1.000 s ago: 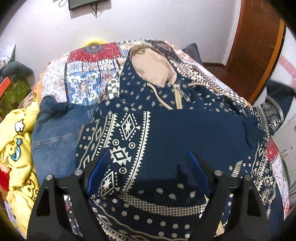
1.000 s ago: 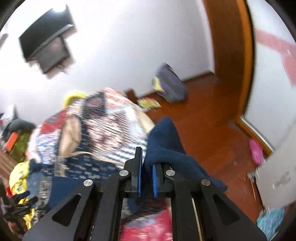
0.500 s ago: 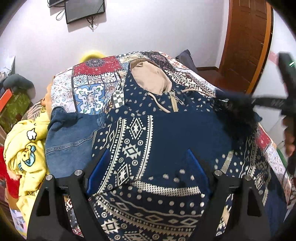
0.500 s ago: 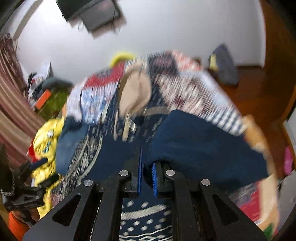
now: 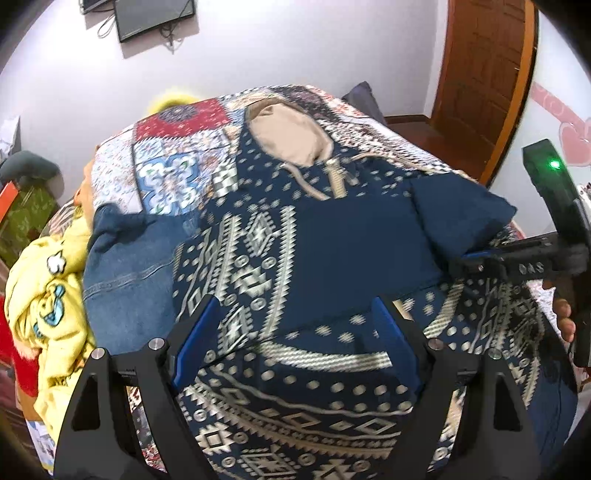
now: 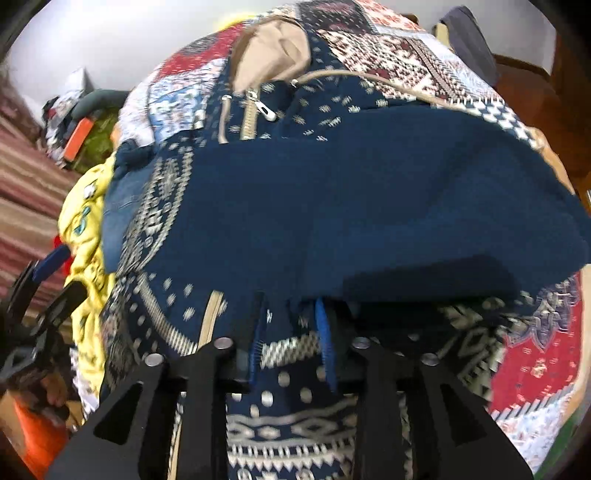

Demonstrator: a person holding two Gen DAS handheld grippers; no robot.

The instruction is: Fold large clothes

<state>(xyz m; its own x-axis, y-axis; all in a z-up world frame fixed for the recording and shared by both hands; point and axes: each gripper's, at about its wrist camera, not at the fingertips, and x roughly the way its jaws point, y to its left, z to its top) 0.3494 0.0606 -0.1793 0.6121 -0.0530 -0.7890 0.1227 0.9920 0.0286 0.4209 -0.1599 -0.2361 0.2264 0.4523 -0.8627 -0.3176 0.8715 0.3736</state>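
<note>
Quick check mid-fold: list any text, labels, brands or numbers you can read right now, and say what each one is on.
"OAS": pale letters on the black body of the right gripper, seen from the left wrist view; the letters are small and blurred, so this reading is uncertain.
Navy patterned hoodie: woven shapes only, no lettering.
Yellow garment: cartoon print, no readable words.
Nothing else is readable in either view.

Patchwork bedspread [image 5: 173,177] covering the bed, showing at upper centre. Yellow cartoon-print cloth [image 5: 44,295] bunching at the left edge, with a denim garment [image 5: 129,273] lying just beside it. Dark wall-mounted screen [image 5: 155,14] hanging at top left. Wooden door [image 5: 484,81] standing at upper right.
</note>
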